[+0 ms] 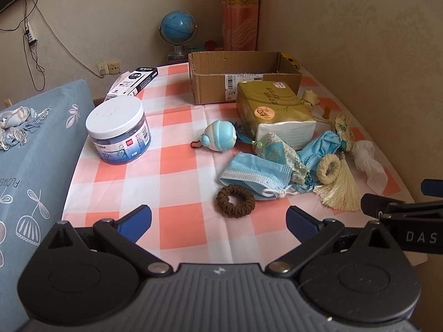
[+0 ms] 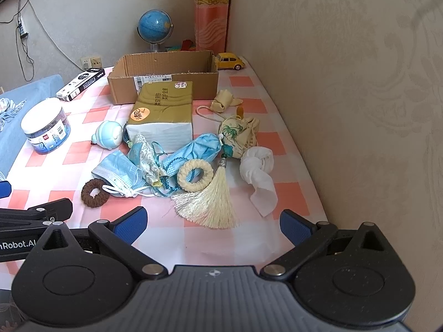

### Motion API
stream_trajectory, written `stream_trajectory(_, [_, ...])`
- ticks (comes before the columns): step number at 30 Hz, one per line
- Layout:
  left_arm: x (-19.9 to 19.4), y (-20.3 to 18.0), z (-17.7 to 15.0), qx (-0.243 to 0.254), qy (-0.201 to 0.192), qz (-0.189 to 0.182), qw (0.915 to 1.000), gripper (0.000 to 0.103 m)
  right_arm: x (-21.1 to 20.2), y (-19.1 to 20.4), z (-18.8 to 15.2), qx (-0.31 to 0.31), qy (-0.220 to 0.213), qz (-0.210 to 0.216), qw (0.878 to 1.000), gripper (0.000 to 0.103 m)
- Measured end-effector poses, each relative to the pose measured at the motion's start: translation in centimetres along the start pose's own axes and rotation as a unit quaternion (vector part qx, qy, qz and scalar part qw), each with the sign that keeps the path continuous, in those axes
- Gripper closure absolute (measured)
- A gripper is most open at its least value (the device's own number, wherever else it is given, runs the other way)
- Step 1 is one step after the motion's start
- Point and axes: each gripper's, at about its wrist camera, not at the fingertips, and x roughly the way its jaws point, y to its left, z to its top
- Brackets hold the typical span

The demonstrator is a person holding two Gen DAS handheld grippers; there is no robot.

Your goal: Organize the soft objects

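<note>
Because nothing has been picked up yet, the left gripper point(image 1: 218, 221) and right gripper point(image 2: 211, 222) both hang low over the near edge of the checked worktop point(image 1: 177, 218), jaws spread wide and empty. The soft things lie heaped together at about one o'clock from the left gripper, just in front of the tissue pack point(image 1: 274, 110): a crumpled blue face mask point(image 1: 254, 175), a ribbed brown scrunchie point(image 1: 235, 200) touching its ear loops, a braided cream ring with a silky tassel point(image 2: 211, 202), an embroidered pouch point(image 2: 238, 135) and a knotted white cloth point(image 2: 259, 171). At twelve o'clock, the open cardboard box point(image 1: 243, 74) looks like the likely collecting bin. Hard items, such as the plastic jar point(image 1: 119, 132), sit apart at ten o'clock.
</note>
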Motion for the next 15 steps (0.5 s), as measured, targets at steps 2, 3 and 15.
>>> stream_trajectory(2, [0.06,0.07,-0.03,0.000,-0.001,-0.002,1.0000,0.000,0.00,0.02,0.01,-0.002,-0.002,0.000,1.000,0.000])
stream_trajectory(3, [0.07,0.08,-0.03,0.001,-0.001,-0.002,1.0000,0.000,0.01,0.03,0.04,-0.004,-0.003,0.000,1.000,0.000])
stream_trajectory(15, [0.79,-0.11,0.12,0.018,-0.011,-0.009,0.9997,0.000,0.32,0.08,0.13,-0.016,-0.011,0.003,1.000,0.000])
